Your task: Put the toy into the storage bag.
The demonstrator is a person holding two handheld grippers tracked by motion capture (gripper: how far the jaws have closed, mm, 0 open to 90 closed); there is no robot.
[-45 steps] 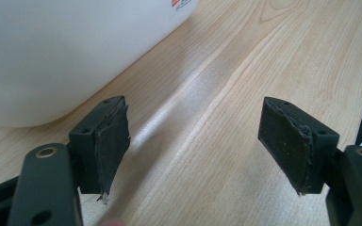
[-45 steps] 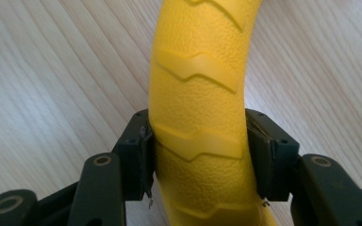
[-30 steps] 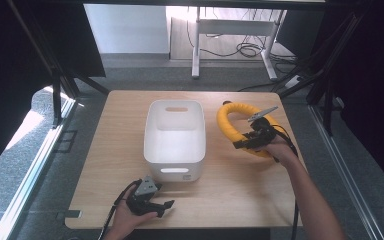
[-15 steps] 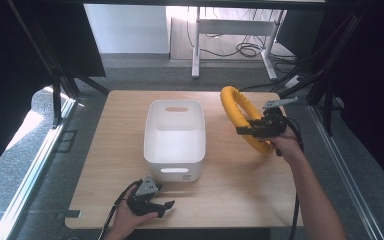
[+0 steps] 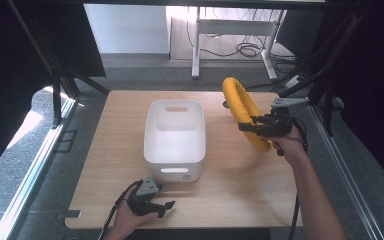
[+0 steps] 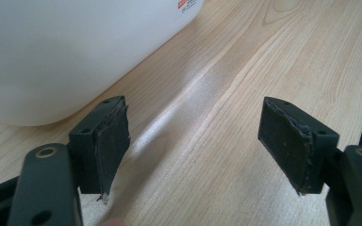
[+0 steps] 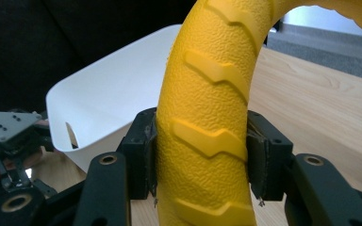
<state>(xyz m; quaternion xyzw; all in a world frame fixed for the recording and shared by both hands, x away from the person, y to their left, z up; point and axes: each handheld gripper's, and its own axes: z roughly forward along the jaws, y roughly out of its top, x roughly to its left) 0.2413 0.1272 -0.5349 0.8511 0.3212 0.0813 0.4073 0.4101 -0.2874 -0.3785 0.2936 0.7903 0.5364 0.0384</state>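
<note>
The big yellow rubber ring with a bumpy tyre pattern [image 5: 243,110] is up in the air over the right side of the light wooden worktop [image 5: 230,190]. It stands on its edge and leans a bit, with its top over the far right part of the worktop. No part of it rests on the wood in the high view.

The right gripper [image 5: 256,126] is clamped on the lower part of the ring. In the right gripper view the two black pads [image 7: 143,157] press on both sides of the yellow ring [image 7: 207,122], and the ring goes up between them and bends away to the top right. The person's right hand [image 5: 286,142] holds this gripper, and the arm comes in from the near right corner.

Just to the left of the ring sits a white plastic tub with rounded corners and handle slots [image 5: 174,132]. It stands in the middle of the worktop and looks empty inside. The ring and the tub do not touch.

The left gripper [image 5: 160,206] lies low near the near edge of the worktop, in front of the tub. Its jaws are wide apart, with only bare wood between them. In the left gripper view the white tub [image 6: 66,47] is close by on the left side.

A dark round hole [image 5: 226,105] is in the worktop near the far edge, behind the ring.
</note>
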